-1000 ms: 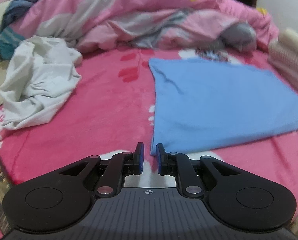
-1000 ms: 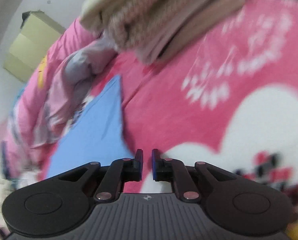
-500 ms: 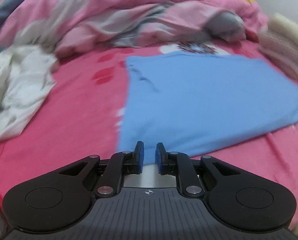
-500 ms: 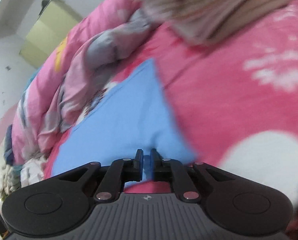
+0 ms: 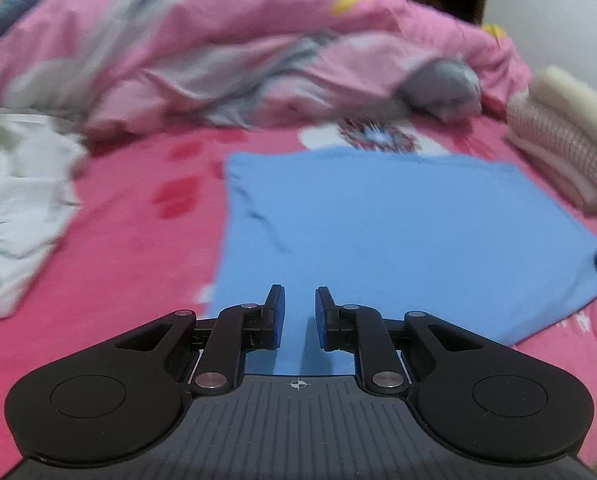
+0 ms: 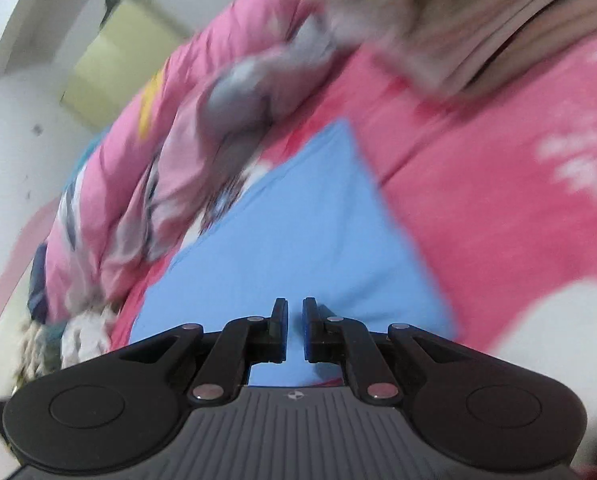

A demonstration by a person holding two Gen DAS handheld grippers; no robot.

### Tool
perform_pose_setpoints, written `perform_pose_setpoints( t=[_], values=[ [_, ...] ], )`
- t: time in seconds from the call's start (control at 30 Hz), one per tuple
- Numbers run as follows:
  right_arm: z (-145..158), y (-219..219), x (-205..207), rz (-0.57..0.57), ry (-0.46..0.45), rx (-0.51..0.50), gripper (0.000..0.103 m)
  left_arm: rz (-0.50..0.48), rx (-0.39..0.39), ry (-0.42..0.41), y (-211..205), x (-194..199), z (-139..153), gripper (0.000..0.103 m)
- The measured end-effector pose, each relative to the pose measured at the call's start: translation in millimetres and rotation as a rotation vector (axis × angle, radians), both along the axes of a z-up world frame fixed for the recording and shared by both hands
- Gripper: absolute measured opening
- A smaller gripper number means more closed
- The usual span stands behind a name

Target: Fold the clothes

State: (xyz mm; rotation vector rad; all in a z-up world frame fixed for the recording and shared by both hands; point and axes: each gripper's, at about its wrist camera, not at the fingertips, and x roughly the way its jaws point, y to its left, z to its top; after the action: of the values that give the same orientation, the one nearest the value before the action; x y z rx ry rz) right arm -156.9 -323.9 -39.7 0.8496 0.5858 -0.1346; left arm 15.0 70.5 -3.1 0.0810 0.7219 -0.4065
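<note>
Pink bed [image 5: 130, 264] — blue shirt [image 5: 398, 232], unlabelled.

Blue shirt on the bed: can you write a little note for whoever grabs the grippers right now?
Left gripper: slightly open, empty, over the blue shirt's near edge.
Right gripper: jaws just opening a little, nothing between them, over the shirt's near right part.
Shirt lies flat on the bed cover; folded stack right of it, crumpled white garment left.
Done: shirt spread out.
Left: grip and fold it, probably then the white one.
</note>
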Motion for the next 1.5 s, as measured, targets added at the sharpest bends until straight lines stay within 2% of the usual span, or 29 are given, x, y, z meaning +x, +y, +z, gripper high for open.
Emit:
perform_pose_setpoints(
  t=[0.07,0.13,0.17,0.2,0.3,0.4,0.47,0.57,0.6,0.63,0.7,0.73,0.83,0.9,1.0,1.1,1.13,1.23,1.27,1.33,1.43,1.5],
  values=[
    [-11.7,-9.8,4.5,-0.023,-0.004,0.034,0.004,0.012,0.015,0.010,-1.1,6.1,-8.0,0.016],
    [-23.4,-33.7,-9.2,-0.098,-0.032,0.106,0.003,0.023,0.031,0.021,-2.1,12.1,-16.0,0.017],
    [-23.5,-45.9,-19.0,-0.154,-0.024,0.093,0.002,0.030,0.021,0.023,2.1,11.9,-16.3,0.017],
    [-22.6,-57.0,-28.3,-0.208,-0.014,0.076,0.007,0.036,0.012,0.025,6.3,11.6,-16.5,0.017],
    [-4.7,-75.4,-46.8,-0.320,0.036,-0.021,0.007,0.053,-0.008,0.027,15.0,11.2,-17.1,0.017],
    [12.5,-64.9,-34.0,-0.235,-0.013,-0.044,0.007,0.070,-0.006,0.018,13.6,10.8,-17.4,0.017],
    [19.9,-51.2,-9.6,-0.120,-0.036,-0.037,0.007,0.085,-0.003,0.010,11.1,9.9,-18.0,0.017],
    [11.4,-40.9,23.2,-0.020,-0.008,0.001,0.007,0.101,-0.013,0.004,11.7,8.9,-18.5,0.017],
    [4.1,-46.7,26.6,-0.047,0.016,0.006,0.006,0.103,-0.022,0.005,13.2,8.9,-18.6,0.017],
    [-2.8,-54.0,28.6,-0.079,0.035,0.013,0.000,0.101,-0.027,0.006,14.6,8.7,-18.8,0.017],
    [-12.5,-80.1,20.1,-0.192,0.037,0.041,0.000,0.095,-0.030,0.004,15.8,8.5,-18.9,0.018],
    [-10.3,-86.3,14.1,-0.244,0.045,0.028,0.001,0.095,-0.030,0.004,15.9,8.6,-19.0,0.018],
    [7.4,-84.8,5.6,-0.281,0.012,-0.033,0.002,0.093,-0.031,0.002,16.4,9.0,-19.4,0.018],
    [13.9,-72.5,14.6,-0.205,-0.023,-0.023,0.002,0.094,-0.032,0.001,16.5,9.0,-20.0,0.018],
    [3.7,-60.2,45.5,-0.092,-0.013,0.058,0.002,0.095,-0.031,-0.001,15.8,8.3,-19.9,0.018],
    [-9.7,-69.8,71.9,-0.184,0.047,0.059,0.000,0.088,-0.032,0.004,17.2,9.0,-19.6,0.018],
    [-9.4,-73.1,68.4,-0.253,0.046,0.040,0.000,0.085,-0.035,0.007,18.4,9.5,-19.6,0.018],
    [7.8,-64.8,47.9,-0.368,-0.018,-0.002,0.002,0.073,-0.025,0.011,19.4,9.8,-17.7,0.018],
    [16.0,-54.6,41.4,-0.349,-0.051,-0.023,0.002,0.070,-0.020,0.011,19.0,9.8,-16.5,0.018],
    [23.7,-33.1,34.8,-0.256,-0.097,-0.005,0.002,0.063,-0.015,0.005,18.2,9.5,-11.8,0.018],
    [17.4,2.7,40.9,-0.108,-0.115,0.066,0.002,0.047,-0.021,-0.013,17.3,12.8,-5.5,0.018],
    [5.0,22.4,55.2,-0.057,-0.114,0.099,0.002,0.038,-0.030,-0.006,16.5,20.8,-4.9,0.017]
  ],
)
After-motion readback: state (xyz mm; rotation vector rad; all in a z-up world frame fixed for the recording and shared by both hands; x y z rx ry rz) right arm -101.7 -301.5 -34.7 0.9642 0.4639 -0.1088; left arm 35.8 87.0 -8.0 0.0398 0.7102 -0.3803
